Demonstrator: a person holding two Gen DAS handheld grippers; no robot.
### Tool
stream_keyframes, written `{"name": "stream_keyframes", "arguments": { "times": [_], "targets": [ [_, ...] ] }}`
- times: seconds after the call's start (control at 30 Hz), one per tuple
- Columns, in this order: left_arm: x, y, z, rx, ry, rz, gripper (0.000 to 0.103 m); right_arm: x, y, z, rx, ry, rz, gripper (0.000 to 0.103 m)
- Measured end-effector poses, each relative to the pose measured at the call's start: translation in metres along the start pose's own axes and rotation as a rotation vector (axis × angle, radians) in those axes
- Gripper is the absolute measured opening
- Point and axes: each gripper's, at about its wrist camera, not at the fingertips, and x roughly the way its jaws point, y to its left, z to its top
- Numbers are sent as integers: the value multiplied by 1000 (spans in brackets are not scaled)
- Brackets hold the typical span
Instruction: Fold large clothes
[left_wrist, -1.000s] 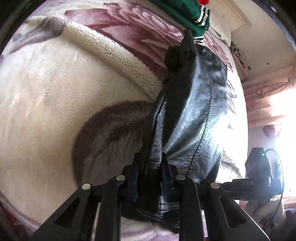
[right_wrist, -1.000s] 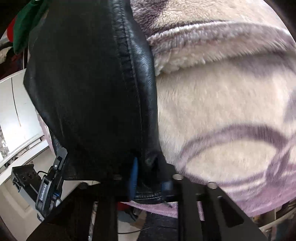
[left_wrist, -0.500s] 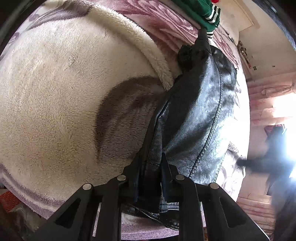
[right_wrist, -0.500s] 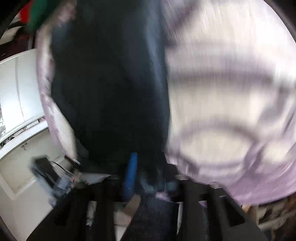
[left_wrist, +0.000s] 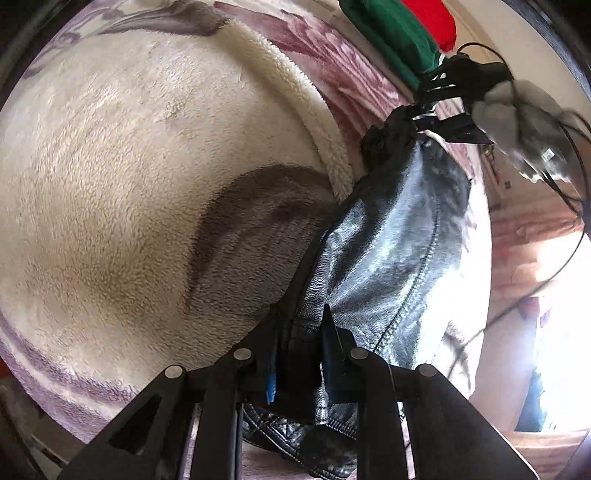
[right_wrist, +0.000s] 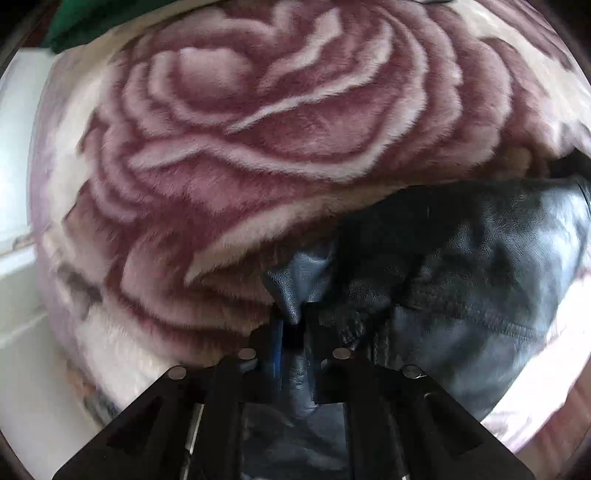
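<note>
A black leather jacket (left_wrist: 391, 243) lies stretched along the right side of a plush floral blanket (left_wrist: 129, 177). My left gripper (left_wrist: 299, 332) is shut on the jacket's near edge, with leather bunched between the fingers. In the right wrist view my right gripper (right_wrist: 293, 321) is shut on a fold of the same jacket (right_wrist: 480, 266), which lies to the right over the rose-patterned blanket (right_wrist: 258, 122). The right gripper also shows in the left wrist view (left_wrist: 439, 110), holding the jacket's far end.
A green and red garment (left_wrist: 402, 40) lies at the far end of the bed and shows in the right wrist view (right_wrist: 85, 22). A white cabinet (right_wrist: 18, 221) stands to the left of the bed. Bright light and cables fill the right side.
My right gripper has swung from beside my left gripper to the jacket's far end, carrying the leather with it. My left gripper has kept its hold on the near edge.
</note>
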Motion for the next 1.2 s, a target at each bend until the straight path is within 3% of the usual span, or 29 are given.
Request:
{"name": "stream_keyframes", "arguments": {
  "times": [0.1,0.23,0.3,0.37,0.43,0.53,0.63,0.7,0.73,0.8,0.93,1.07,1.2],
  "targets": [
    [2,9,-5,-11,-20,-37,16,-13,-2,8,62,-95,-6,4],
    [2,21,2,-103,15,-65,22,4,-13,15,69,-13,76,7],
    [-3,24,11,-166,54,-98,26,-12,-28,12,62,-5,191,17],
    [-19,18,25,-158,50,-93,28,-38,-55,-1,65,-9,292,50],
    [-37,6,40,-121,6,-82,30,-80,-102,-27,64,-70,332,53],
    [-58,-20,75,-64,-60,-79,30,-103,-156,-63,68,-104,257,53],
    [-52,-62,108,36,-102,-116,30,-101,-198,-94,86,-104,231,52],
    [-27,-96,127,124,-69,-143,28,-75,-219,-110,117,-103,238,28],
    [-4,-116,137,160,-30,-110,23,-68,-233,-114,136,-101,245,18],
    [46,-142,153,203,62,-93,14,-44,-237,-118,158,-110,275,16],
    [134,-139,164,236,218,104,2,-8,-225,-116,118,-125,250,16],
    [145,-112,166,152,226,30,4,15,-226,-104,101,-79,207,16],
    [146,-104,162,145,191,1,5,46,-224,-89,106,-40,176,14]
  ]
}}
